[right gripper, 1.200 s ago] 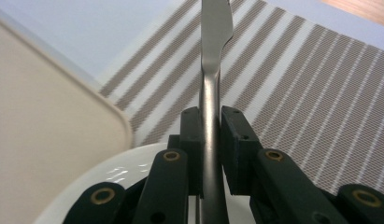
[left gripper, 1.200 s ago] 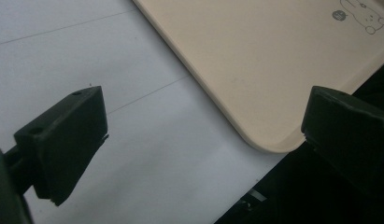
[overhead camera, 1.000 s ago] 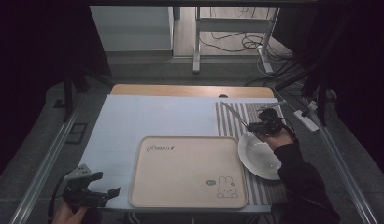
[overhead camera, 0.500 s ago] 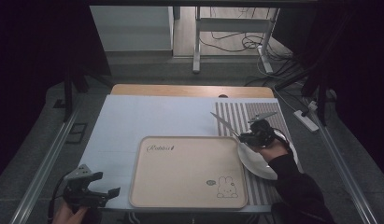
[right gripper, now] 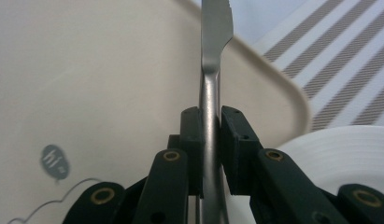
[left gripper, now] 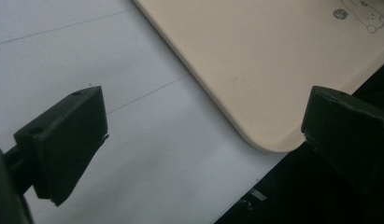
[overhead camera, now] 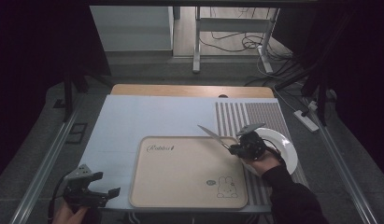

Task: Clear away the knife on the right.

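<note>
Broadly, the table point(overhead camera: 133, 116) carries a pale blue sheet over most of its top, with a bare wooden strip along the far edge. On the right side lies a striped mat point(overhead camera: 255, 116) with grey and white bands. Nearer the person, a beige tray point(overhead camera: 180, 172) with rounded corners sits on the sheet; it bears a script word at its upper left and a small rabbit drawing at its lower right. Its right edge lies over the striped mat. A white plate point(overhead camera: 285, 144) rests on the mat just beside the tray's right edge.

The right gripper point(overhead camera: 236, 148) hovers over the tray's upper right corner, beside the plate, with the person's hand and dark sleeve behind it. Its 2 jaws are pressed tight on the handle of a metal knife point(right gripper: 211, 93), which in the right gripper view runs straight up between the pads. The serrated blade points away from the hand, up and to the left in the high view, above the tray's far edge.

The left gripper point(overhead camera: 103, 184) sits at the table's near left corner, well apart from the tray's contents. In the left gripper view its 2 jaws stand wide apart with nothing between them, over the sheet and the tray's near left corner.
</note>
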### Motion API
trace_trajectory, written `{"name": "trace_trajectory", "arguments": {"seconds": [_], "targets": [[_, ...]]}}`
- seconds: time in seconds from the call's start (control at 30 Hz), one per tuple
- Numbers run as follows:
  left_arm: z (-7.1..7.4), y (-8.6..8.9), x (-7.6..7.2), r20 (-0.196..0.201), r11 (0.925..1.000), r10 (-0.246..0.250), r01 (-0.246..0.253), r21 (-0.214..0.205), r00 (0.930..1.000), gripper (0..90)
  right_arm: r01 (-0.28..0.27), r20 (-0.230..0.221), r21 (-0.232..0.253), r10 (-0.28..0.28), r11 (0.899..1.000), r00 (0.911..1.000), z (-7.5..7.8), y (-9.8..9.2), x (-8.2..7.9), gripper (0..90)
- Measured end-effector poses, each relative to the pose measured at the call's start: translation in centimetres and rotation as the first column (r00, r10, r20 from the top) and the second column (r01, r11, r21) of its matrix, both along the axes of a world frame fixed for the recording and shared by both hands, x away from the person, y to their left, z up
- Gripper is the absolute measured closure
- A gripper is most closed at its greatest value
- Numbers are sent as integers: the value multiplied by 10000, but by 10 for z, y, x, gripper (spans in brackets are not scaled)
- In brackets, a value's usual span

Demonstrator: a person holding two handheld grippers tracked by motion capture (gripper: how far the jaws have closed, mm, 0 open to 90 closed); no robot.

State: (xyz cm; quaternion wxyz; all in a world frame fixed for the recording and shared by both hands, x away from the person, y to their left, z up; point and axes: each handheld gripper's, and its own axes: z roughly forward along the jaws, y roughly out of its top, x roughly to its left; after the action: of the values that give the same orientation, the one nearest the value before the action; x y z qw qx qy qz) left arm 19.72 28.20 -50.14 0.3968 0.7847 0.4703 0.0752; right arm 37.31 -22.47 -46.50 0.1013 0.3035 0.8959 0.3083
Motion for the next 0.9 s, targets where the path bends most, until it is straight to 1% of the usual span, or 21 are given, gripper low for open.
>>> {"name": "trace_trajectory", "arguments": {"seconds": [0.03, 0.2, 0.47, 0.67, 0.73, 0.77, 0.8, 0.83, 0.9], "targets": [[0, 0, 0, 0, 10000, 0, 0, -4, 10000, 15, -43, 21, -49, 43, 10000, 10000, -1, 2, -2, 804], [0, 0, 0, 15, 10000, -7, 7, 4, 10000, 15, -348, -153, -259, 344, 9991, 9993, -8, 11, -14, 804], [0, 0, 0, 16, 10000, -18, 18, 21, 10000, 15, -736, -549, -563, 705, 9957, 9960, -22, 20, -31, 804], [0, 0, 0, 16, 10000, -15, 15, 26, 10000, 15, -1103, -741, -982, 1033, 9890, 9919, -33, 27, -40, 801], [0, 0, 0, 18, 10000, -9, 8, 21, 10000, 15, -1190, -970, -1070, 1087, 9871, 9893, -36, 29, -40, 793], [0, 0, 0, 16, 10000, -10, 10, 32, 10000, 15, -1202, -992, -976, 1105, 9879, 9889, -36, 28, -41, 781], [0, -1, 0, 11, 10000, -12, 12, 46, 10000, 15, -1236, -1124, -856, 1137, 9886, 9871, -35, 28, -40, 708], [0, -1, 0, 8, 10000, -13, 13, 49, 10000, 15, -1270, -1112, -744, 1183, 9891, 9867, -33, 27, -38, 666], [0, -1, 0, -8, 10000, -8, 8, 53, 10000, 15, -1334, -1010, -635, 1266, 9890, 9868, -28, 27, -36, 686]]}}
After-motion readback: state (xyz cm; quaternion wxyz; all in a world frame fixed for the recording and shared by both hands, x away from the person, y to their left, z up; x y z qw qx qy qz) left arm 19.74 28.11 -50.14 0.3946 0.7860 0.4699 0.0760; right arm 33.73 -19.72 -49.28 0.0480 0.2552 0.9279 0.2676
